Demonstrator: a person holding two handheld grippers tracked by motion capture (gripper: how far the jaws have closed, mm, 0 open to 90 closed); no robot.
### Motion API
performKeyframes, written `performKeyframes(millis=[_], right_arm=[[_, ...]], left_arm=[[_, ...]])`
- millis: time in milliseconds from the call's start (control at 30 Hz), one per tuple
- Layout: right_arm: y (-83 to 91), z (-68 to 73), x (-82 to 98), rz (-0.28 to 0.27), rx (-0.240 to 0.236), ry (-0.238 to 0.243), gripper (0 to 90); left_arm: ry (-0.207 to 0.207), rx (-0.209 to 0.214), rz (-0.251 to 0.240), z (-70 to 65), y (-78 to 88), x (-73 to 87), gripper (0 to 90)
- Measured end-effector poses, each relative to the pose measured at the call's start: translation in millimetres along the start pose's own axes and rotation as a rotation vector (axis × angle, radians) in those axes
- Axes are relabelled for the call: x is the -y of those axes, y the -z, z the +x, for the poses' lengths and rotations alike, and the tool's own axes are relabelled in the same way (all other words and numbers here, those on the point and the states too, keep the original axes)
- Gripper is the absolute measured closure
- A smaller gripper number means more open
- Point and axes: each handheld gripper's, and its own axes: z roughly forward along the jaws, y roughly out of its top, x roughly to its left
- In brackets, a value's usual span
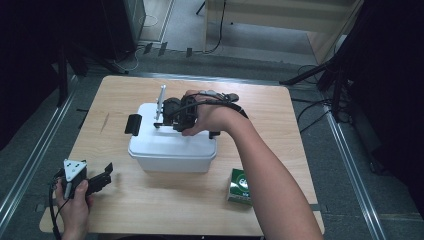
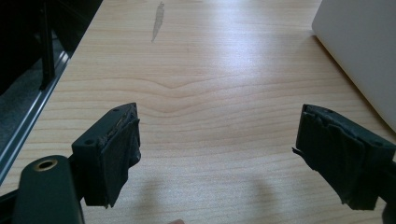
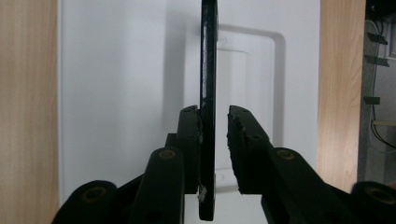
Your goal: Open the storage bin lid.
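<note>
Nearest, 2 black right gripper (image 3: 215, 140) jaws straddle the box's raised handle (image 3: 208, 70), 1 pad touching, not yet clamped; lifting remains.

Table (image 1: 280, 150): light wood-grain top with rounded corners, one dark streak (image 2: 158, 21) in the grain, ahead of the left jaws and off to their left. Floor (image 1: 165, 60): grey, low-pile. Metal floor rails (image 1: 30, 165): two, one along each long side of the table. Cables (image 1: 310, 112): black, loose on the floor past the table's right edge. Wooden furniture (image 1: 280, 15): pale, at the far end of the room. Stands (image 1: 325, 75): dark legs, right and left rear. Lighting: even on the tabletop, surroundings dim at both sides.
</note>
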Motion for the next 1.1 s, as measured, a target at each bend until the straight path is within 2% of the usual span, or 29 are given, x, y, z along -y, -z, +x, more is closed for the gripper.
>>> performKeyframes(millis=[100, 300, 500, 600, 733, 833, 1100], right_arm=[[-0.7, -1.5, -0.5, -0.002, 0.012, 0.015, 84.1], [1.2, -2.0, -1.7, 0.010, 0.006, 0.011, 84.9], [5.0, -3.9, -1.1, -0.020, 0.005, 0.028, 85.2], [9.4, -3.7, -1.4, -0.027, 0.001, 0.026, 85.3], [15.1, -5.4, -1.3, -0.043, 0.004, 0.053, 85.4], [20.4, -5.8, -0.3, -0.051, 0.002, 0.047, 85.4], [35.6, -9.1, 4.4, -0.064, 0.023, 0.061, 85.5]], left_arm=[[0.004, 0.001, 0.000, 0.1, -0.1, 0.0, 14.6], [0.006, 0.003, 0.000, 0.3, -0.1, 0.0, 14.6], [0.009, 0.006, 0.002, 0.8, 0.0, -0.2, 14.6], [0.009, 0.006, 0.002, 0.8, 0.0, -0.2, 14.6], [0.008, 0.006, 0.001, 0.9, 0.1, -0.1, 14.6], [0.011, 0.006, 0.001, 0.7, 0.0, -0.1, 14.6], [0.011, 0.006, 0.000, 0.8, -0.2, -0.1, 14.6]])
